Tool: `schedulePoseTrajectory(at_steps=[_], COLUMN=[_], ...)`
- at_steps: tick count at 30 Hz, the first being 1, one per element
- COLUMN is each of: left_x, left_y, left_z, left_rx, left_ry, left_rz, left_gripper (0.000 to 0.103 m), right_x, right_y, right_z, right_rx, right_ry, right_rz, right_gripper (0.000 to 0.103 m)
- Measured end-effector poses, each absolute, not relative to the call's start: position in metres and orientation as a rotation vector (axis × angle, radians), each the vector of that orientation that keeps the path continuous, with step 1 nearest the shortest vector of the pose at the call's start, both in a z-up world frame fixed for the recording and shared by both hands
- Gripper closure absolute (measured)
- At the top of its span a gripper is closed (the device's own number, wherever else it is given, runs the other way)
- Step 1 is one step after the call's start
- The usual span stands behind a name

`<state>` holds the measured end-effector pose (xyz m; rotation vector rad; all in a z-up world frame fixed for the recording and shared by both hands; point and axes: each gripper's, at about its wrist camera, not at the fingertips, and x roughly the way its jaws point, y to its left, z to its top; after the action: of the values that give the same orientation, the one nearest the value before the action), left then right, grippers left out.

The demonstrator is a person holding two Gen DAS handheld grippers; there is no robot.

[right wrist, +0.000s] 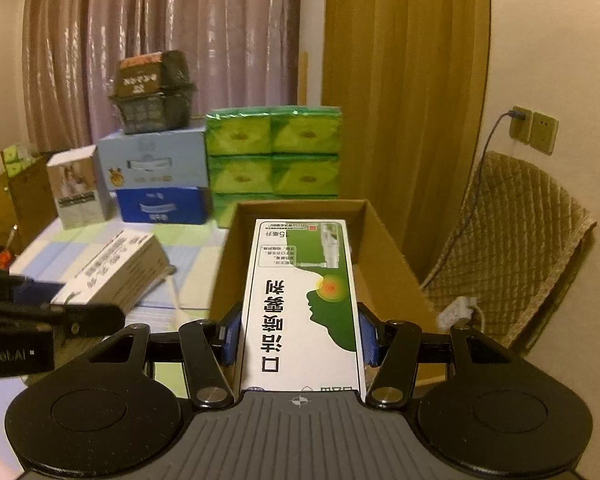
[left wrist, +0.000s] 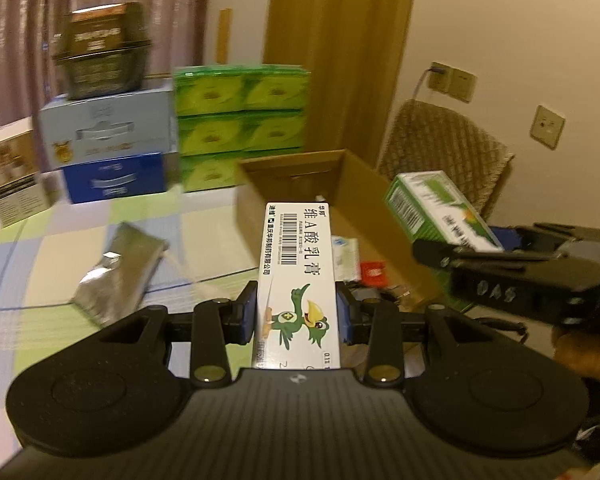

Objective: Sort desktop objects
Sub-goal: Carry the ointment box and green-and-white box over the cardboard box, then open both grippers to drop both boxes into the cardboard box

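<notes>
The left gripper clamps a slim white ointment carton printed with a green cartoon bird, while the right gripper pinches a wider green-and-white spray carton; both cartons are held above an open cardboard box. A silver foil pouch lies on the checked tablecloth just left of the box. Behind stand stacked green tissue packs and blue boxes.
</notes>
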<state>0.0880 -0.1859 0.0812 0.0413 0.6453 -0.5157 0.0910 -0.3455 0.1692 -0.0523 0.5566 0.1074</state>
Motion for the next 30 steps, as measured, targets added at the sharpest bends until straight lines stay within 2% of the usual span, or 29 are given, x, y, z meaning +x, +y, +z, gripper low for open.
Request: schedulePoseTrajectory(at_steps=[13, 30], left_x=[0.137, 0.172], left_y=[-0.257, -0.291], left_z=[0.075, 0.047], left_rx=[0.037, 0.024], left_ry=[0.69, 0.739], left_rz=[-0.574, -0.588], left_gripper=[0.07, 0.07], right_x=[0.136, 0.169], right_y=[-0.4, -0.413], right_z=[0.158, 0.137], right_rx=[-0.02, -0.008], right_ry=[0.604, 0.643], right_rz=[0.075, 0.068], right_gripper=[0.05, 0.05])
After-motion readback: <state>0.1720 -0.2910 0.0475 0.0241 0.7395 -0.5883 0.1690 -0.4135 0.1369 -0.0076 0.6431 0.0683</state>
